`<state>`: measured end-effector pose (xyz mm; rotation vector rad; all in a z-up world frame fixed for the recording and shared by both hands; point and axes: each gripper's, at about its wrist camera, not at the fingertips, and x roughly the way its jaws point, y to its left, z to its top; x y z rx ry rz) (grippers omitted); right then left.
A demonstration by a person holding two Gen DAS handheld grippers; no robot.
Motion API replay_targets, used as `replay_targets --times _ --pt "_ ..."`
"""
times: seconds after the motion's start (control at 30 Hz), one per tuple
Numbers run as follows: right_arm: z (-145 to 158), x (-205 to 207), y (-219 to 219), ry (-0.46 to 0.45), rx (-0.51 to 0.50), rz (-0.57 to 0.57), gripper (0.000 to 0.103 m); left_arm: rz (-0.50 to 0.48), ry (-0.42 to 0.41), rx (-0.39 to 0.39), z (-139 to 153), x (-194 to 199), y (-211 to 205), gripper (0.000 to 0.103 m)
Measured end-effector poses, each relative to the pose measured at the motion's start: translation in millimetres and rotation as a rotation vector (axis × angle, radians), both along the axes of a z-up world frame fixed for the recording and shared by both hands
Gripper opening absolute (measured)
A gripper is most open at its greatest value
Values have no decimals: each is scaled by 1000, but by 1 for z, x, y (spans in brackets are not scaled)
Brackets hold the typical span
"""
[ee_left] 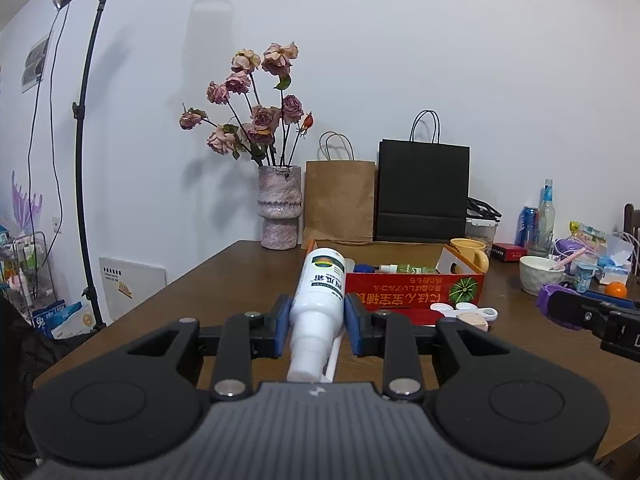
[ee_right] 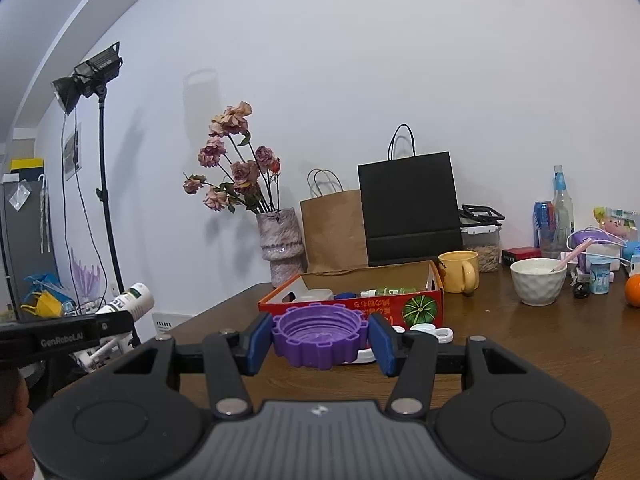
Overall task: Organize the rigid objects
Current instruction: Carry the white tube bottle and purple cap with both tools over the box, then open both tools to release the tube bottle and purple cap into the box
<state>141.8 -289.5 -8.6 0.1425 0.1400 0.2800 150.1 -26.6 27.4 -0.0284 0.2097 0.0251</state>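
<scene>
left tool clamped on a white bottle, blue pads pressing its sides, cap end toward the camera, base aimed at the red box. held off the desk, just short of the box's near wall; probably carried lengthwise so as to slide in beside what already lies there. right tool clamped on a purple ridged lid, open side up, pads on its notched rim; held level, seemingly so as to go into the same box flat. both pieces hover in front of the box, neither yet inside.

inside the box: a green spray bottle, something blue and a pale container, all only partly seen over the wall. white ring-shaped pieces on the desk at the box's foot, half hidden behind the pads; hard to tell what they are. a thin white part under the bottle's neck in the left view, not identifiable. box print upside down and unreadable. beyond, against the wall: yellow mug, white bowl, vase of dried roses, brown and black paper bags. clutter at the far right cut off by the fisheye edge. part of a hand at the lower left of the right view, mostly out of frame.
</scene>
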Motion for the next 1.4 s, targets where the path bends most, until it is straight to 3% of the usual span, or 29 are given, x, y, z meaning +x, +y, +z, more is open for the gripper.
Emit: replay_targets --times 0.23,0.47,0.67,0.77,0.87,1.03,1.23,1.4 --pt "24 60 -8 -1 6 16 52 -32 5 6 13 60 -2 29" --pt "68 162 -23 47 28 69 52 -109 34 -24 52 161 4 29" --pt "103 269 -33 119 32 74 51 -177 174 -83 79 277 7 29" --pt "108 332 -35 198 21 53 52 -194 303 -132 75 342 3 29" --pt "95 393 -35 291 7 9 52 -186 416 -149 57 396 -8 29" --pt "48 476 -31 433 -68 -59 52 -226 550 -105 12 453 -34 29" --pt "-7 542 -17 509 -248 -116 52 -263 633 -41 -40 494 -51 29" --pt "-19 565 -17 548 -247 -111 56 -281 650 -18 -63 508 -51 31"
